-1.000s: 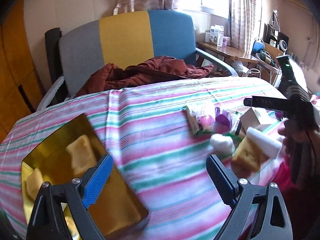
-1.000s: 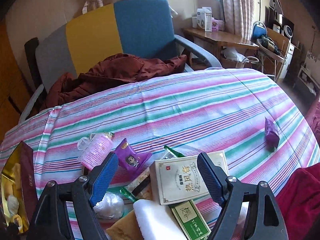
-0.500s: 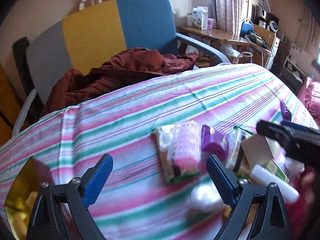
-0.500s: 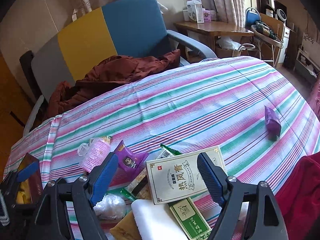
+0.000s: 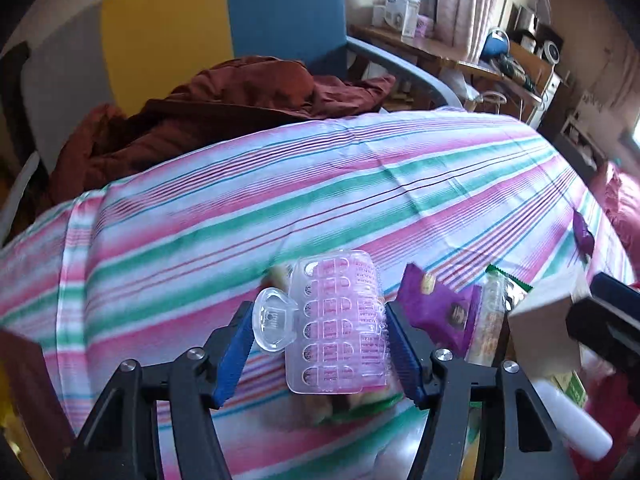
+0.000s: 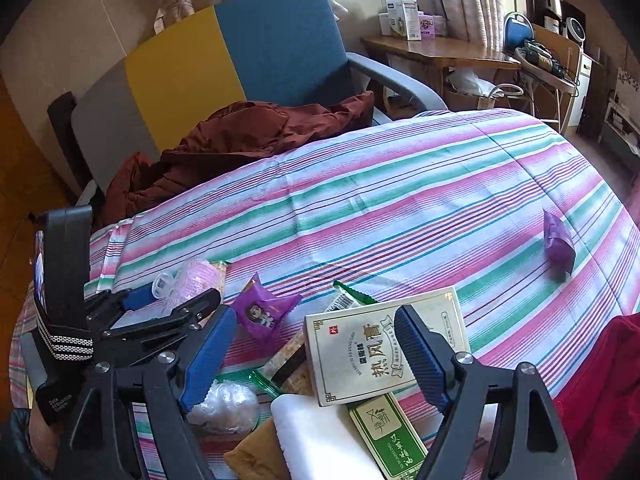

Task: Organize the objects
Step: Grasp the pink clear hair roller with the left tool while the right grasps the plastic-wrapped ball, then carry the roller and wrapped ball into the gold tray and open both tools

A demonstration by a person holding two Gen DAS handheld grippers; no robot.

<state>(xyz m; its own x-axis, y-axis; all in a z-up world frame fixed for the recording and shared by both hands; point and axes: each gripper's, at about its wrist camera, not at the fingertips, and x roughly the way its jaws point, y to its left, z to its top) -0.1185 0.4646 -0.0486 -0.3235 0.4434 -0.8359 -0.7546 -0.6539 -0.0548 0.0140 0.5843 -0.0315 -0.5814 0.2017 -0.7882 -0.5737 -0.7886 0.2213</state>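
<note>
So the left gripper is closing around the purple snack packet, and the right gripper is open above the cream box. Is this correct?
Not quite. In the left wrist view, the left gripper has its fingers on either side of the pink clear plastic container, not the purple snack packet, which lies beside it. The right gripper is indeed open above the cream box.
</note>
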